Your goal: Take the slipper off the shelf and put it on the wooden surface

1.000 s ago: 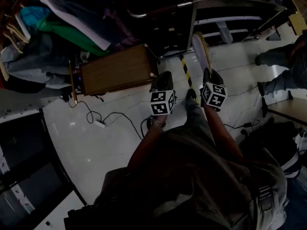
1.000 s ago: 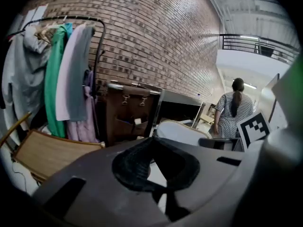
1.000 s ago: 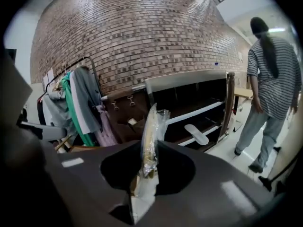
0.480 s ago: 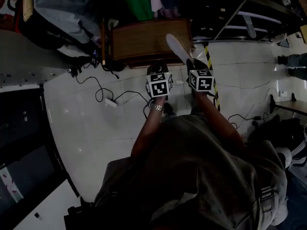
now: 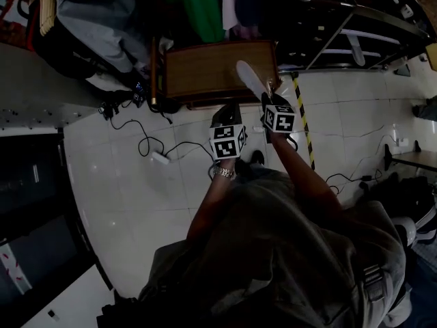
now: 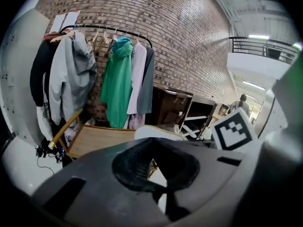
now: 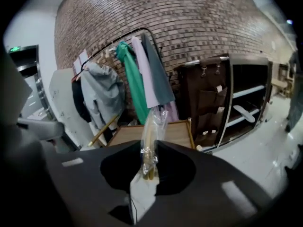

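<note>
A white slipper in a clear plastic wrap juts up from my right gripper, which is shut on it. Its toe hangs over the near right corner of the wooden surface. In the right gripper view the wrapped slipper stands edge-on, pinched in the right gripper, with the wooden surface just beyond. My left gripper hovers beside it to the left, above the floor, shut and holding nothing. In the left gripper view, the slipper shows past the left gripper.
A clothes rack with hanging jackets stands behind the wooden surface. The dark shelf at the right still holds another slipper. Cables and a power strip lie on the white floor, beside a yellow-black tape stripe.
Both grippers have moved from in front of the shelf to the left, up to the wooden surface. The slipper came along in the right gripper and now overhangs the wood's corner.
</note>
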Demonstrator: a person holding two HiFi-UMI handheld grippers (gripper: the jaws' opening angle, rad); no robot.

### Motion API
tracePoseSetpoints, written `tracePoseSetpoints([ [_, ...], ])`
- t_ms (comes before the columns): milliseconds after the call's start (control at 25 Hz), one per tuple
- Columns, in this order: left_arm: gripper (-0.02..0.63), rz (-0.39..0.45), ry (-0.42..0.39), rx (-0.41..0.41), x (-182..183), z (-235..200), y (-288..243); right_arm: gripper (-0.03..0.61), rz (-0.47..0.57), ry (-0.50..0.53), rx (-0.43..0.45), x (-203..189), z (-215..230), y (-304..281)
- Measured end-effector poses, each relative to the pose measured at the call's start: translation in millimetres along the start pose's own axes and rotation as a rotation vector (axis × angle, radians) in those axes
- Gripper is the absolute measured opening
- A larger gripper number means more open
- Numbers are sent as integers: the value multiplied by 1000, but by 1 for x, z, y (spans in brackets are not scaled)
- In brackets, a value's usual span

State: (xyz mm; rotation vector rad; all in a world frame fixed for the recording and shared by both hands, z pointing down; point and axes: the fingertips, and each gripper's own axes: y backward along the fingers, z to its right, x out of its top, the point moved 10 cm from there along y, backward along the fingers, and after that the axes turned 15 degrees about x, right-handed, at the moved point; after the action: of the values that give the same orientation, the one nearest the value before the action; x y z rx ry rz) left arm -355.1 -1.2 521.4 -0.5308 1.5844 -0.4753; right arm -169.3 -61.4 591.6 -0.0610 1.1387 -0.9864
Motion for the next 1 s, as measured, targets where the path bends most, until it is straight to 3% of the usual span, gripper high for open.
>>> tracePoseSetpoints([
  [200, 3, -40, 51, -4, -22, -4, -4, 62, 101, -83, -77, 2, 76, -80],
  [360, 3, -91, 77, 40, -45, -14, 4, 63, 262, -355, -57, 0, 123, -121],
  [440, 3, -100, 88, 58, -50, -22, 5, 69, 288, -437, -91, -7, 140, -140],
  [480, 3, -98, 91, 57, -50, -25, 4, 90, 253, -440, -110, -11, 147, -149],
  [560, 3, -95, 96, 47, -50, -29, 2, 275, 117, -428, -118, -23, 153, -161],
  [640, 3, -93, 96, 41, -51, -29, 2, 419, -39, -421, -109, -41, 148, -159],
  [680, 3, -93, 95, 38, -50, -28, 2, 431, -106, -409, -116, -50, 144, -152],
  [760, 3, -85, 89, 14, -42, -22, -2, 433, -195, -372, -138, -65, 134, -130],
  [840, 3, -55, 74, -39, -22, -12, -4, 359, -216, -319, -117, -65, 119, -94],
  [960, 3, 2, 50, -108, 13, 8, -7, 228, -155, -176, 6, -31, 75, -29],
  [1000, 3, 4, 39, -112, 21, 14, -10, 219, -130, -137, 48, -17, 57, -10],
])
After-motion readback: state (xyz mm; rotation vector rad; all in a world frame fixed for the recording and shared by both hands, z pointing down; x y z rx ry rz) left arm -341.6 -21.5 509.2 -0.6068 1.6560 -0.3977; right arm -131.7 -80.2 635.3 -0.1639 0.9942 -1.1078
